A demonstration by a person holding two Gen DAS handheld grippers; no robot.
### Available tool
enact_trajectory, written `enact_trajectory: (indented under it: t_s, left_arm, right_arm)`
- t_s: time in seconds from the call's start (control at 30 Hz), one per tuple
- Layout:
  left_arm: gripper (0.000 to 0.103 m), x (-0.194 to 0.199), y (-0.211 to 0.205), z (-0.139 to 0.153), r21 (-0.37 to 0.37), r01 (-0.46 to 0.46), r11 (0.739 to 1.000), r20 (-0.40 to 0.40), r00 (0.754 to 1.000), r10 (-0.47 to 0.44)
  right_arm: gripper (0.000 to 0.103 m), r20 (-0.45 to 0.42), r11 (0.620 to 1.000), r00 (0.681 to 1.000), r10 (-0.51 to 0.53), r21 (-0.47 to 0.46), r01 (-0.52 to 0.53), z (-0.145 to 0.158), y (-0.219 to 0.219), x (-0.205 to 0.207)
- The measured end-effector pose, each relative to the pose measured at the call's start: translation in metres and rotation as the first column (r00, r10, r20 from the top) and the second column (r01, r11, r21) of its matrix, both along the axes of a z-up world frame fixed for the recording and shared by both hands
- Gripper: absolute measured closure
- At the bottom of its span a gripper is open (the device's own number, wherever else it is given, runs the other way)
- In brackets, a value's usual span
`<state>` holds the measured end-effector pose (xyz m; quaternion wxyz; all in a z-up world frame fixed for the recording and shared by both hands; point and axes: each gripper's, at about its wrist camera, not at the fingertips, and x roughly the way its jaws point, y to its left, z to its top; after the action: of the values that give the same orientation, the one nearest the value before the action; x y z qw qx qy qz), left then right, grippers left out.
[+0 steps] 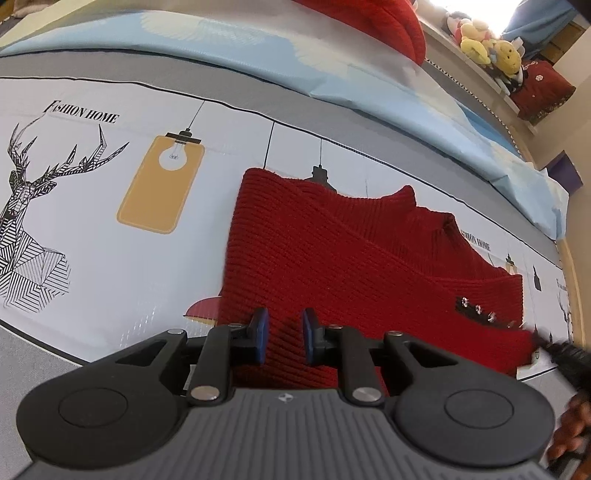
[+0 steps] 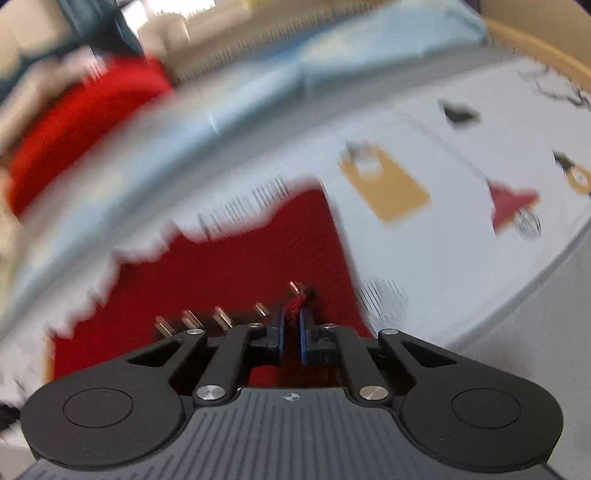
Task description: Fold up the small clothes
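Your red knit sweater [image 1: 362,258] lies partly folded on the printed bed sheet [image 1: 110,258], its ribbed collar pointing up and away from you in the left wrist view. A folded band of knit runs diagonally across it, and a short row of small metal studs [image 1: 484,312] on a dark strip sits near its right edge.

Your left gripper [image 1: 282,334] hangs over the sweater's near edge. Its blue pads [image 1: 308,332] stand a little apart with red knit showing in the gap, but you cannot tell from here whether they are actually pinching the fabric or just hovering on it.

Your right gripper [image 2: 291,325] is clamped tight, its blue pads [image 2: 306,332] almost meeting, and a small tuft of red knit is squeezed between the tips, right by the row of metal studs [image 2: 221,317]. That whole view is smeared with blur, so the far details are soft.

On the sheet beside the sweater you have a geometric deer print [image 1: 33,221] and a yellow lamp print [image 1: 162,184]. A light blue cover [image 1: 258,55] lies beyond, with another red garment [image 1: 373,22] on it and some plush toys [image 1: 484,44] on a ledge at the far right.
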<state>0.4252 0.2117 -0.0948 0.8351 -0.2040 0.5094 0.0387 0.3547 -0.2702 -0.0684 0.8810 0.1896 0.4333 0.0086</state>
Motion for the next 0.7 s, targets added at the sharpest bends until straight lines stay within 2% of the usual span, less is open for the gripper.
enact_trajectory:
  t_s: [0.07, 0.1, 0.13, 0.2, 0.23, 0.27, 0.3, 0.37, 0.43, 0.47, 0.53, 0.6, 0.63, 0.7]
  left_arm:
    - [0.083, 0.0, 0.001, 0.0, 0.002, 0.004, 1.0, 0.006, 1.0, -0.004]
    - [0.083, 0.0, 0.001, 0.0, 0.001, 0.005, 1.0, 0.004, 1.0, -0.005]
    - [0.083, 0.0, 0.002, -0.003, -0.015, 0.005, 1.0, -0.002, 1.0, -0.005]
    - [0.083, 0.0, 0.004, -0.011, -0.067, -0.004, 0.998, -0.034, 0.999, 0.002]
    - [0.083, 0.0, 0.005, -0.014, -0.071, -0.007, 0.997, -0.048, 0.999, 0.004]
    - [0.083, 0.0, 0.005, -0.015, -0.057, -0.009, 0.998, -0.055, 0.998, 0.006]
    - [0.083, 0.0, 0.004, -0.014, -0.04, -0.005, 0.999, -0.054, 0.999, 0.003]
    - [0.083, 0.0, 0.005, -0.01, -0.033, -0.002, 0.999, -0.039, 0.999, 0.001]
    - [0.083, -0.001, 0.006, -0.007, -0.046, 0.0, 0.999, -0.028, 1.0, -0.002]
    - [0.083, -0.001, 0.005, -0.007, -0.044, 0.004, 0.999, -0.029, 1.0, -0.005]
    - [0.083, -0.001, 0.005, -0.014, -0.021, 0.009, 1.0, -0.058, 0.998, -0.01]
    - [0.083, -0.002, 0.006, -0.02, -0.012, 0.016, 1.0, -0.076, 0.997, -0.017]
    - [0.083, -0.003, 0.006, -0.018, -0.01, 0.017, 1.0, -0.074, 0.997, -0.018]
    - [0.083, -0.005, 0.005, -0.008, 0.004, 0.026, 1.0, -0.048, 0.998, -0.026]
  right_arm:
    - [0.102, 0.153, 1.0, 0.988, 0.015, -0.029, -0.011, 0.026, 0.003, -0.007]
    - [0.102, 0.2, 0.998, 0.979, 0.022, -0.057, -0.01, 0.034, 0.004, -0.009]
    - [0.102, 0.208, 0.997, 0.978, 0.018, -0.079, -0.001, 0.035, 0.004, -0.008]
    - [0.101, 0.108, 0.995, 0.994, 0.001, -0.1, 0.01, 0.02, 0.002, 0.001]
    - [0.101, 0.027, 0.994, 1.0, -0.01, -0.104, 0.013, 0.008, -0.001, 0.006]
    - [0.098, -0.003, 0.994, 0.999, -0.042, -0.099, 0.042, 0.003, -0.004, 0.005]
    - [0.097, -0.005, 0.993, 0.997, -0.071, -0.092, 0.07, 0.003, -0.005, 0.003]
    - [0.097, 0.038, 0.994, 0.998, -0.042, -0.097, 0.045, 0.012, 0.001, -0.001]
    - [0.095, 0.09, 0.996, 0.995, 0.05, -0.076, -0.044, 0.019, 0.013, -0.004]
    - [0.093, 0.087, 0.995, 0.992, 0.09, -0.046, -0.086, 0.019, 0.017, -0.005]
    - [0.08, -0.009, 0.992, 0.992, 0.124, 0.019, -0.124, 0.001, 0.017, 0.004]
    - [0.081, -0.174, 0.997, 0.983, 0.067, -0.012, -0.07, -0.024, 0.011, 0.007]
    - [0.081, -0.2, 0.999, 0.979, 0.026, -0.016, -0.029, -0.03, 0.005, 0.006]
    - [0.079, -0.16, 1.0, 0.987, 0.011, 0.019, -0.008, -0.023, 0.001, 0.004]
